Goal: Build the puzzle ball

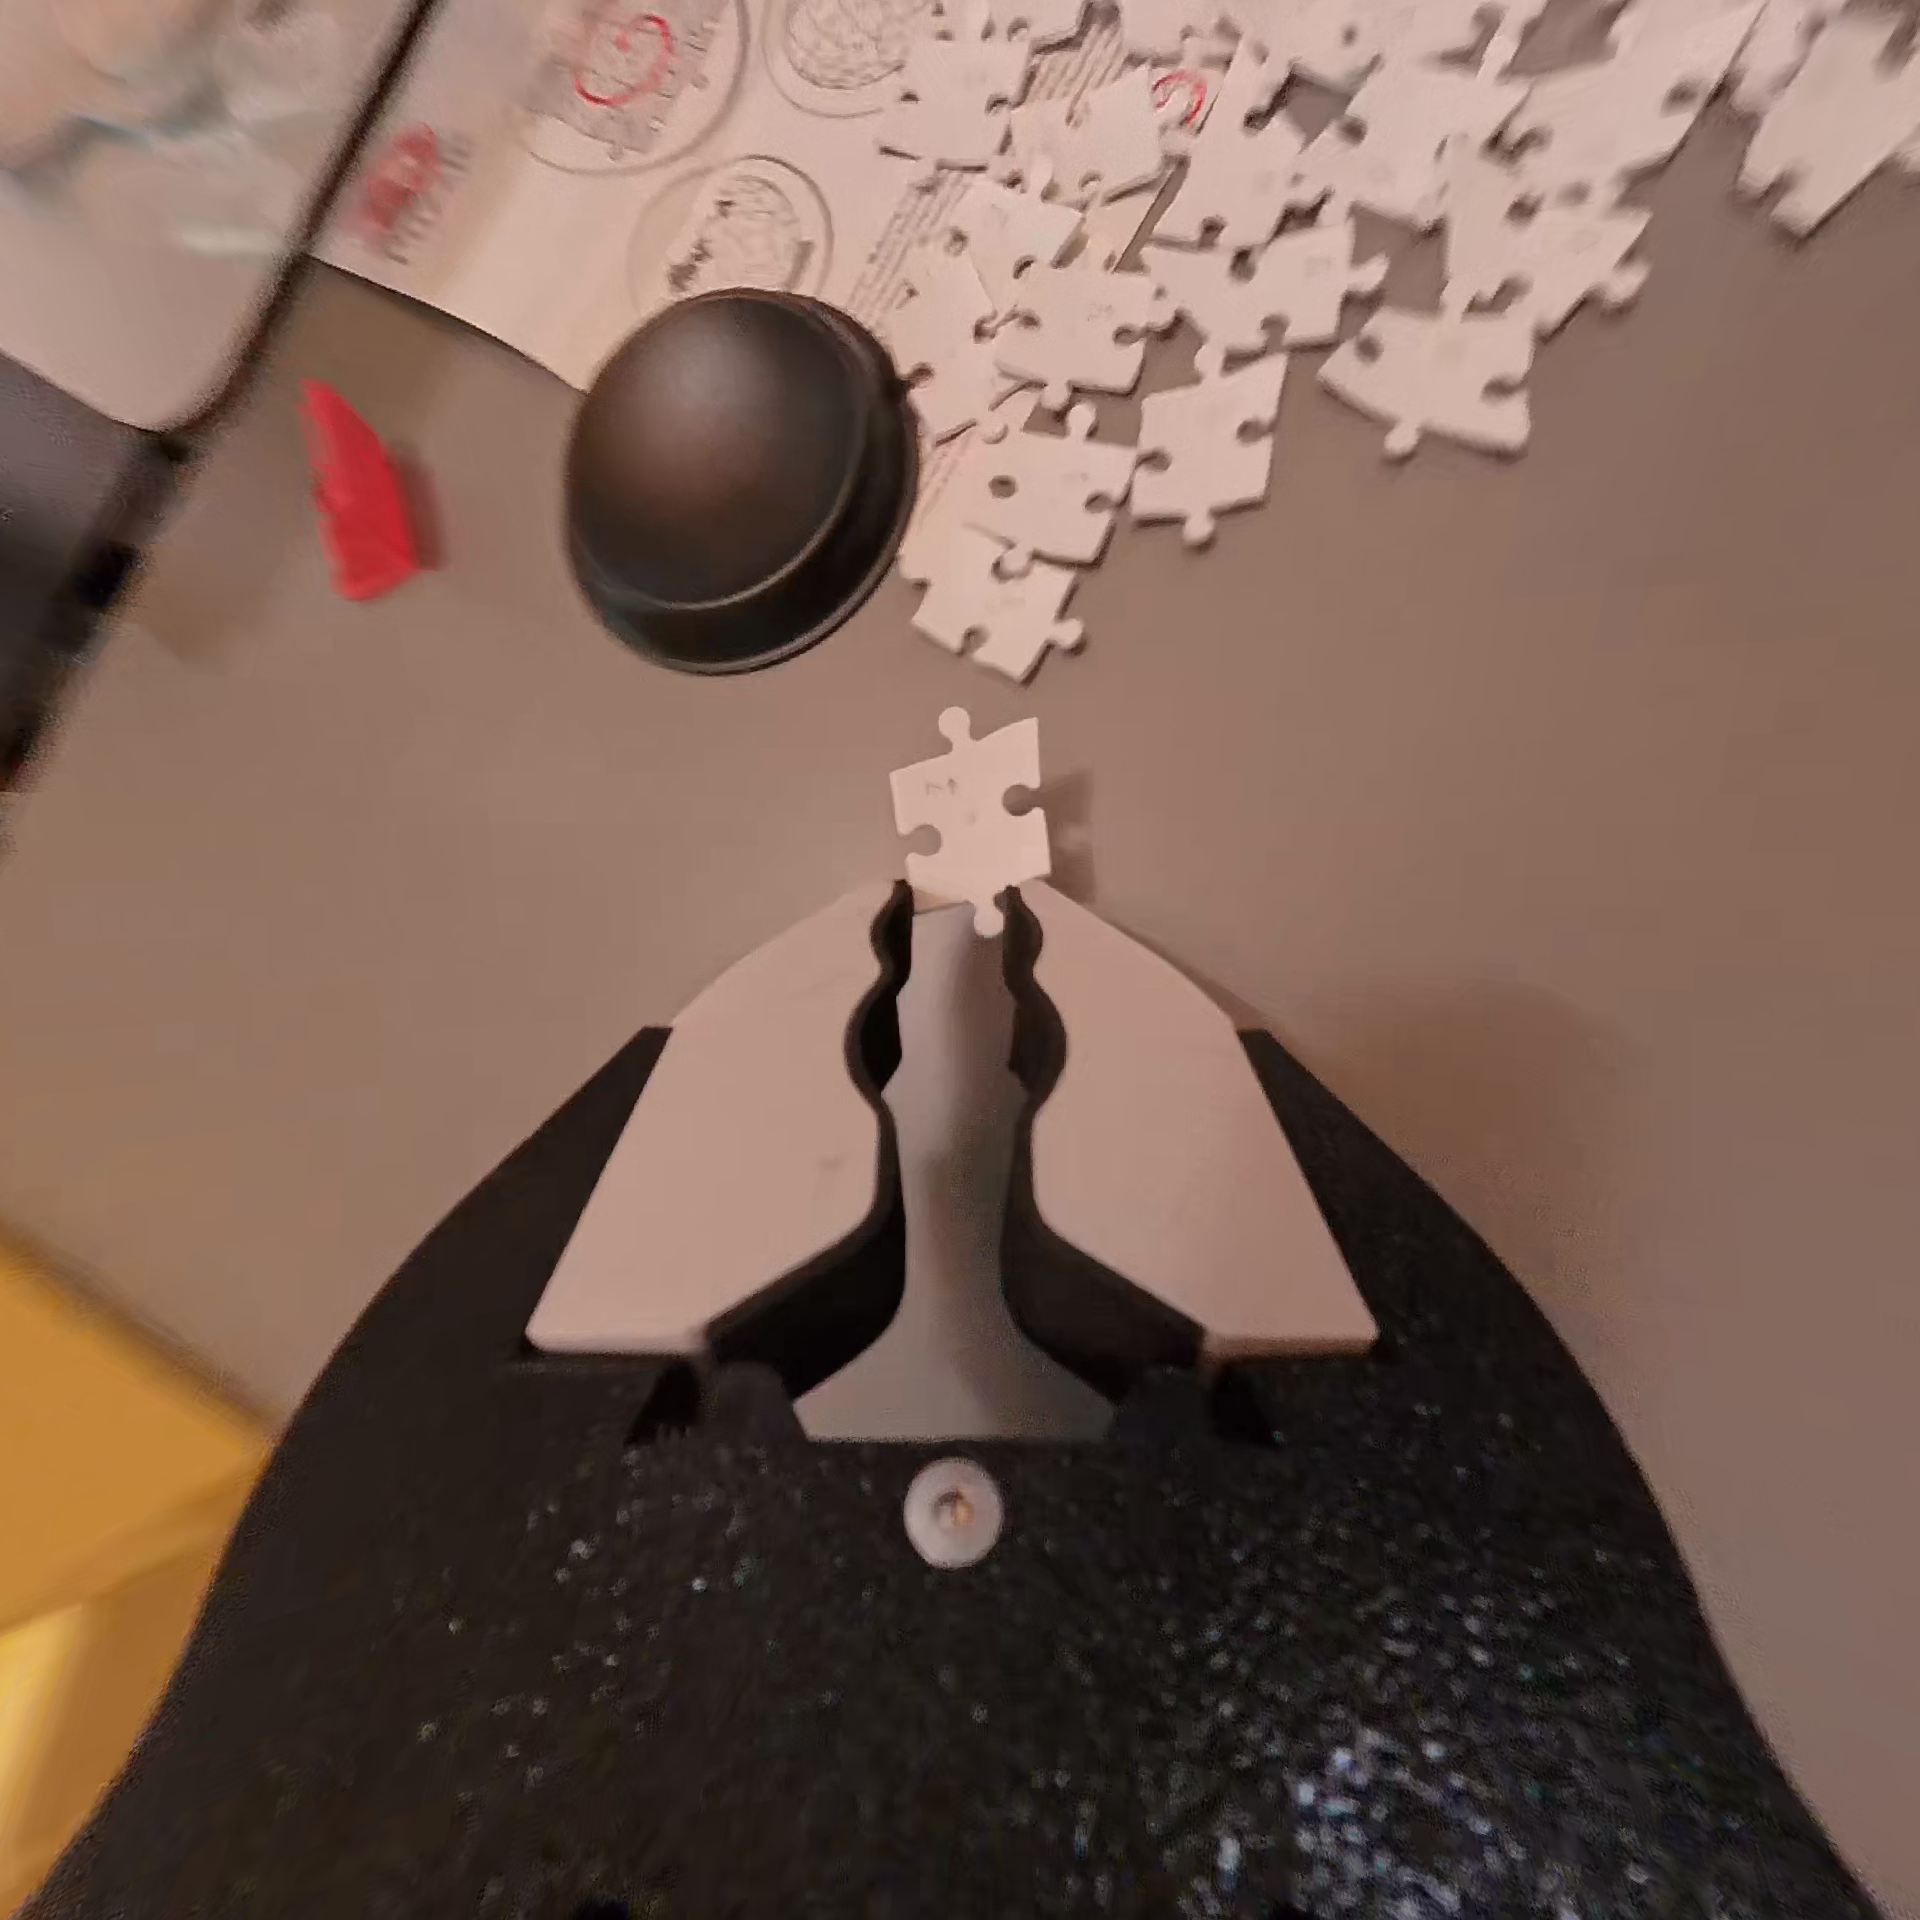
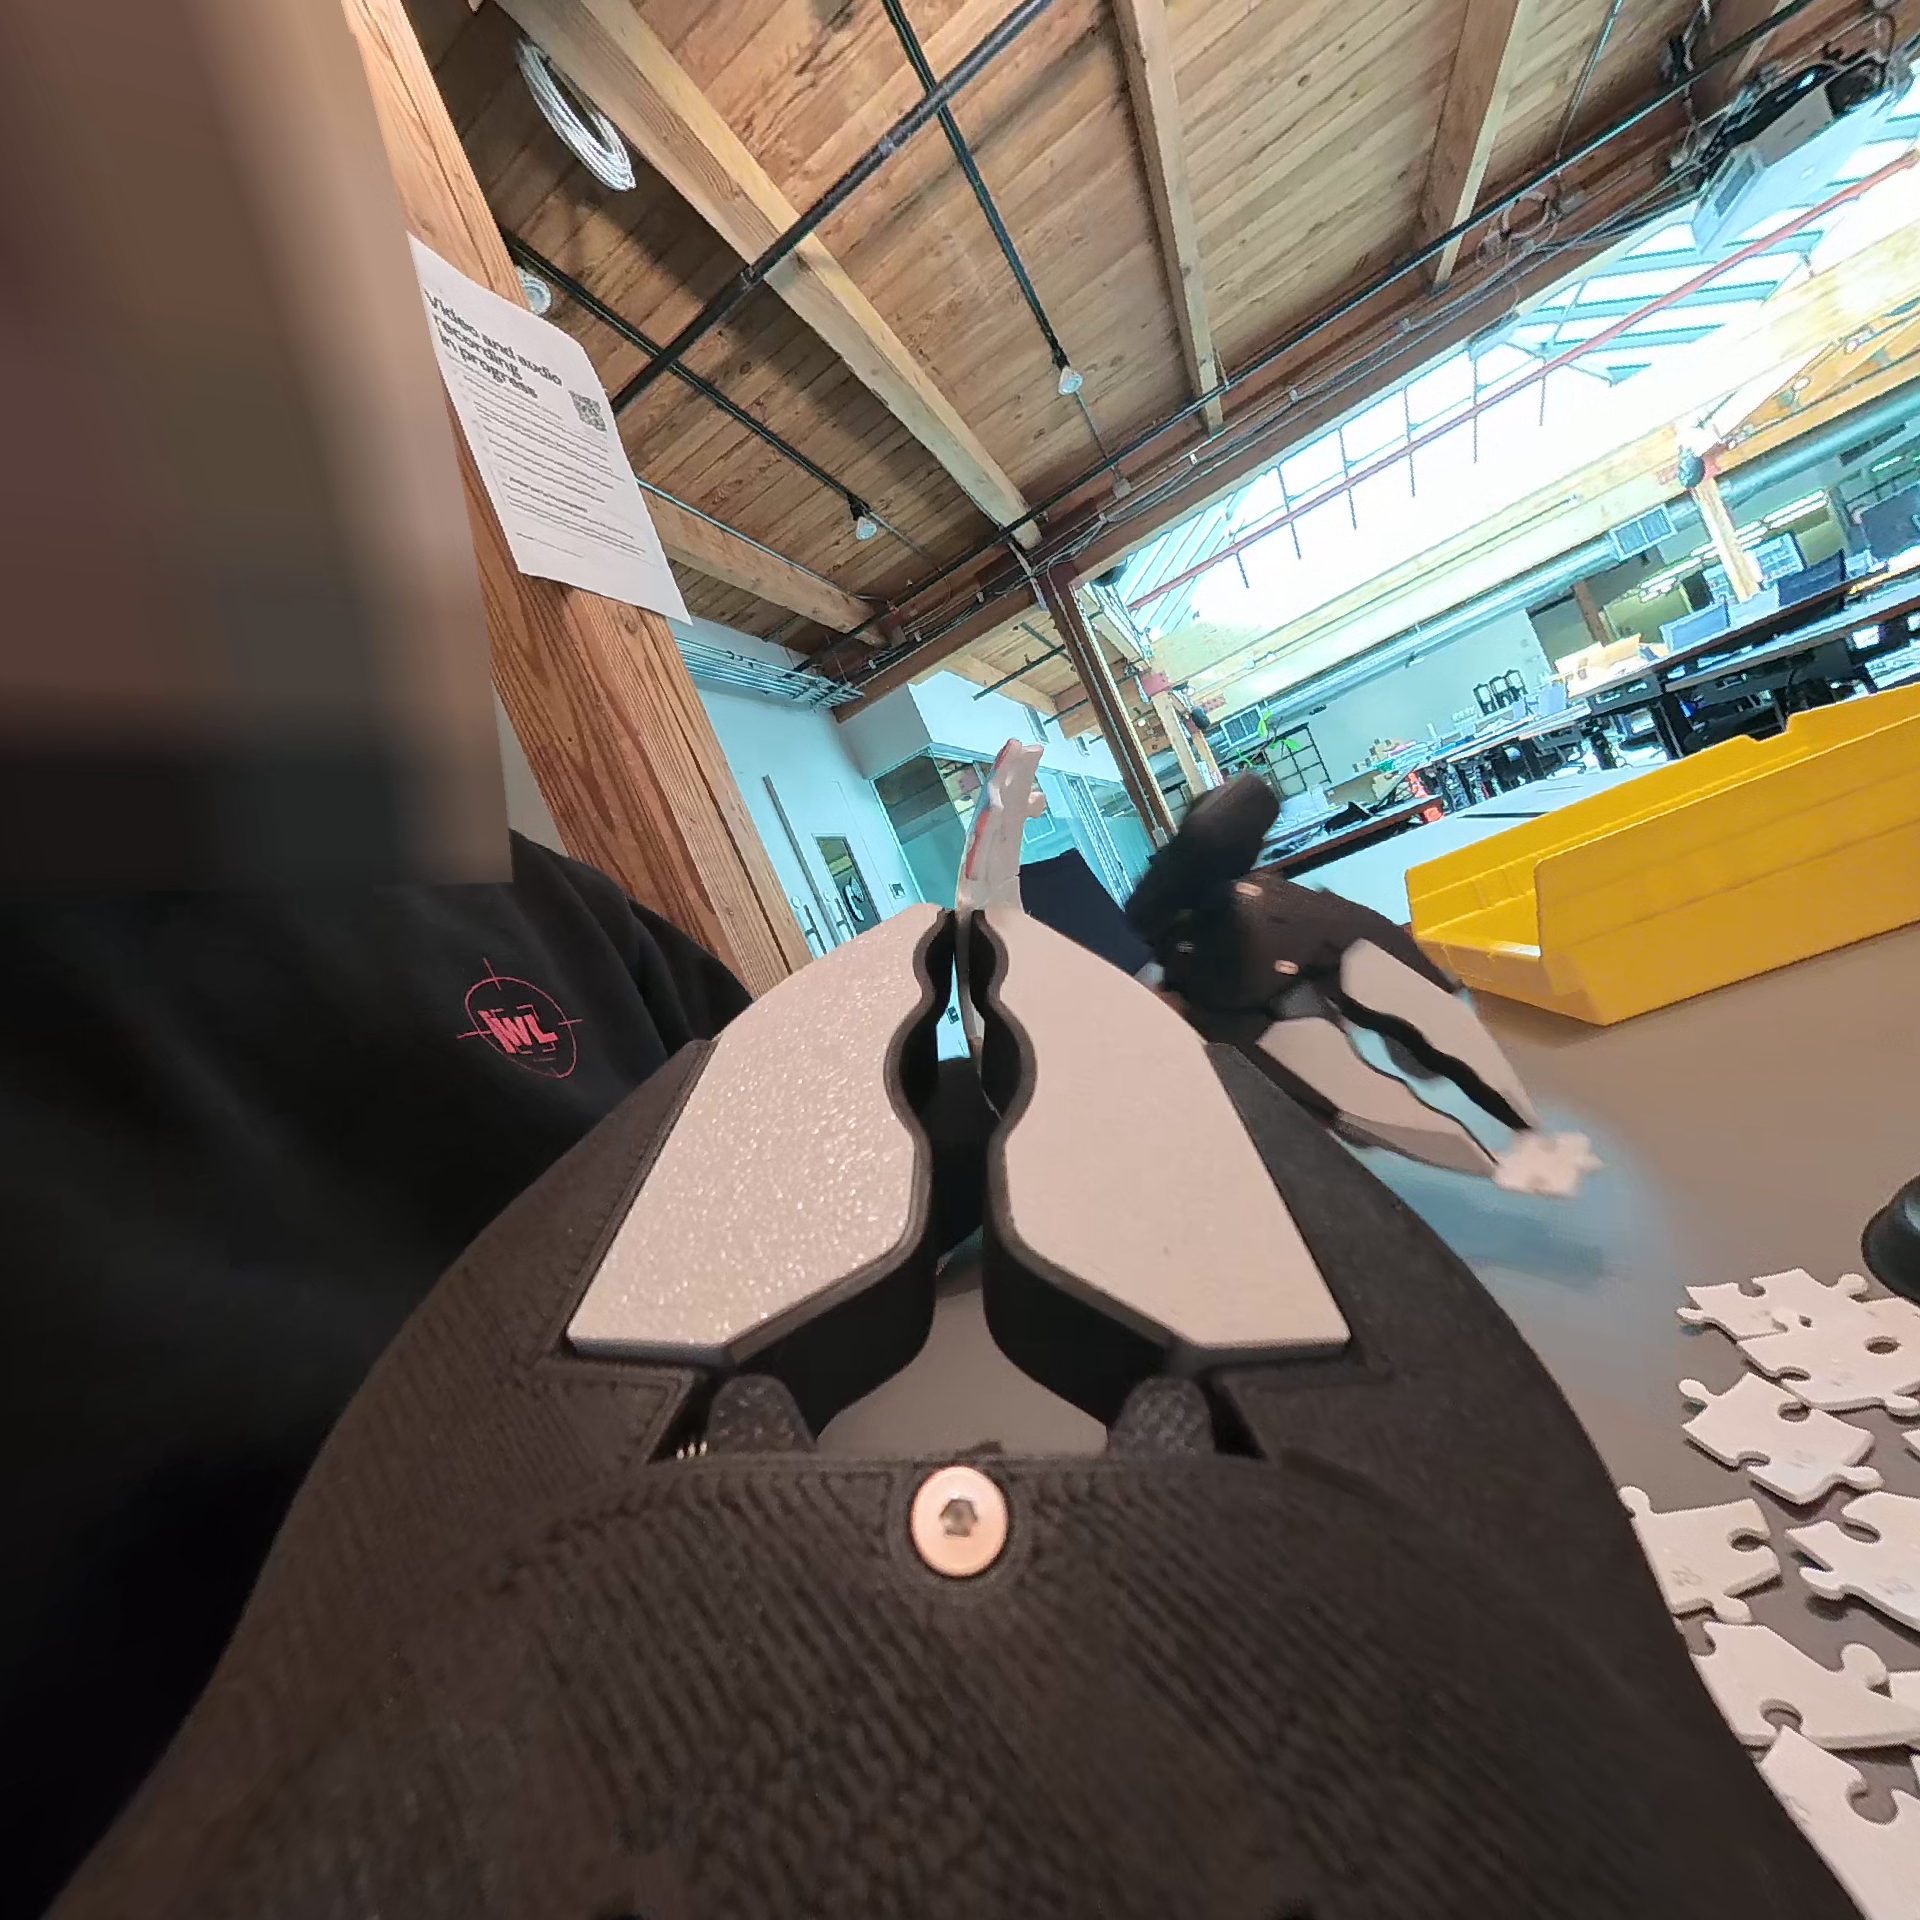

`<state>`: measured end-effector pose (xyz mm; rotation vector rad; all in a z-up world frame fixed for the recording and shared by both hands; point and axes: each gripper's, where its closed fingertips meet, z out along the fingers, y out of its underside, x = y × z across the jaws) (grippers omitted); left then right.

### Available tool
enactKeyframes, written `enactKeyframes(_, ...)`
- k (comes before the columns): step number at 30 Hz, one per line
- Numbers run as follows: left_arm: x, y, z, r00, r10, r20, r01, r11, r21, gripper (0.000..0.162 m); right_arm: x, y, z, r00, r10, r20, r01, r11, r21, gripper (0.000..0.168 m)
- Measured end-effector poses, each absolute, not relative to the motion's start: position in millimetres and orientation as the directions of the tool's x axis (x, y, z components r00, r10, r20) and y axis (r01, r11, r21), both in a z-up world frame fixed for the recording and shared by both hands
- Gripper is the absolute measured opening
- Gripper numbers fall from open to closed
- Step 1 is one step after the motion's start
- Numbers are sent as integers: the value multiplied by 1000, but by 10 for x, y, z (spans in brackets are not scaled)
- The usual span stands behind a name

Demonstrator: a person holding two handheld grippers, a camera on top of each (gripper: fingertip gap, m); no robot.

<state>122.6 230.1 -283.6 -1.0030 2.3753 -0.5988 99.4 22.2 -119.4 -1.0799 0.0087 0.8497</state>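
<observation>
My left gripper (image 1: 956,894) is shut on a white puzzle piece (image 1: 971,810), gripped by its lower edge at the fingertips and held just above the grey table (image 1: 1455,831). The right wrist view shows that gripper (image 2: 1507,1132) with the same piece (image 2: 1548,1162) at its tips. My right gripper (image 2: 966,920) is raised off the table, pointing upward, and is shut on a curved puzzle piece (image 2: 997,831) seen edge-on, with a red and blue face. A black dome stand (image 1: 727,478) sits on the table beyond the left gripper.
A pile of loose white puzzle pieces (image 1: 1247,260) lies right of the dome, and also shows in the right wrist view (image 2: 1808,1455). A printed sheet (image 1: 675,125) and a red object (image 1: 364,499) lie to the left. A yellow bin (image 2: 1662,883) stands on the table. A person in a black top (image 2: 312,1091) is close by. Some 25 centimetres of space lies between my two pairs of fingers.
</observation>
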Motion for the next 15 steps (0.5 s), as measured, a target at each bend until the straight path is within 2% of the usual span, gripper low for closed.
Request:
enactKeyframes(2, 1130, 2442, -2732, -611, -635, -472, -489, 772, -406, 16, 991, 235, -1202, 694, 600, -398, -609, 193, -770, 2)
enactKeyframes(3, 1095, 2525, -2670, -603, -527, -599, -463, 842, -276, 16, 992, 238, -1205, 696, 598, -398, -607, 193, -771, 2)
enactKeyframes(5, 1048, 2589, -2515, -574, -169, -801, -362, 930, 64, 16, 1001, 239, -1206, 697, 596, -399, -609, 196, -769, 2)
enactKeyframes(7, 1009, 2410, -2461, -513, 208, -833, -203, 914, 352, 16, 1017, 242, -1220, 699, 589, -405, -610, 195, -768, 2)
enactKeyframes(8, 980, 2281, -2508, -481, 324, -815, -128, 893, 431, 16, 1024, 245, -1230, 700, 586, -408, -610, 194, -769, 2)
enactKeyframes(10, 895, 2103, -2668, -470, 416, -779, -34, 873, 487, 16, 1029, 244, -1234, 699, 585, -411, -612, 193, -767, 2)
enactKeyframes(15, 764, 1954, -2784, -496, 471, -730, 46, 853, 519, 16, 1029, 248, -1241, 695, 588, -414, -616, 190, -765, 2)
